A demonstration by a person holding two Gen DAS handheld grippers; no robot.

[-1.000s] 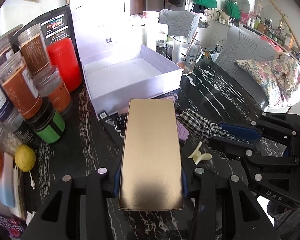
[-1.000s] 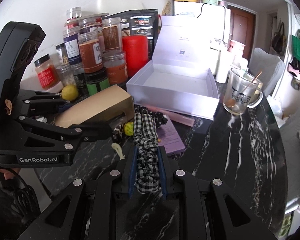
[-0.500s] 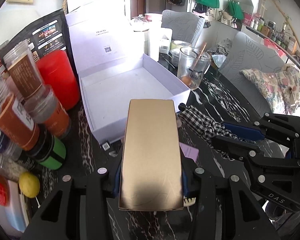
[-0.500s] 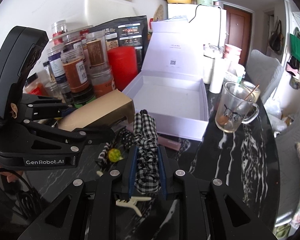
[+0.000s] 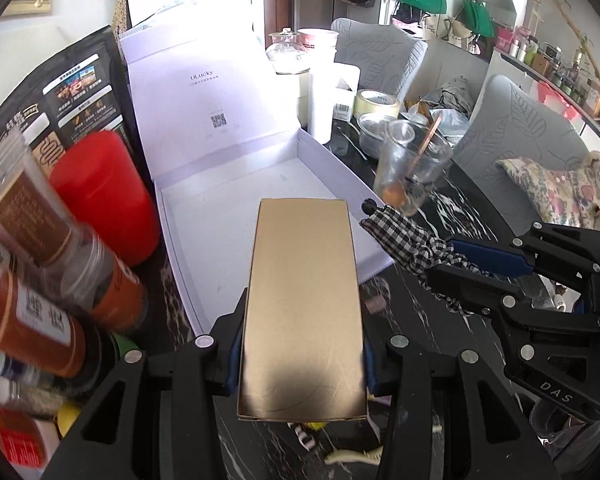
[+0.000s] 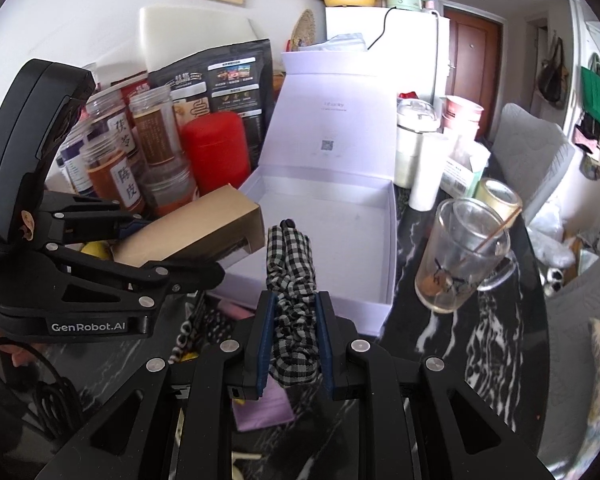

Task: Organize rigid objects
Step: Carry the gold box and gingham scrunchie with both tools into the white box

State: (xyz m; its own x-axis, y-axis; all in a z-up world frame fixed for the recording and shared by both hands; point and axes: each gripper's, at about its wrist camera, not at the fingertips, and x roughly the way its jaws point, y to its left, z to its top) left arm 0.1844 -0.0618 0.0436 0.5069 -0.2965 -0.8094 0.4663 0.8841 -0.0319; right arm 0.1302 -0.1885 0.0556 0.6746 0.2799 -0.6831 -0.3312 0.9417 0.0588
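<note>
Black marbled desk (image 5: pixel 452 216) below, cluttered. Nearest: left gripper (image 5: pixel 300 364) clamped on gold carton (image 5: pixel 304 300), long axis pointing straight ahead, front end over near wall of open white gift box (image 5: pixel 260 184). Right gripper (image 6: pixel 292 344) alongside, closed on checked scrunchie (image 6: pixel 292 276), tip just short of same box, about equally near.

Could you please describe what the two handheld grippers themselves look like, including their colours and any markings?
Both are matte black plastic frames with silver rivets at the linkage joints and blue pads lining the fingers. The left gripper carries white "GenRobot.AI" lettering on its side and a curved black housing above, with a thin black cable looping below it. The right gripper shows embossed "DAS" lettering on its body.
</note>
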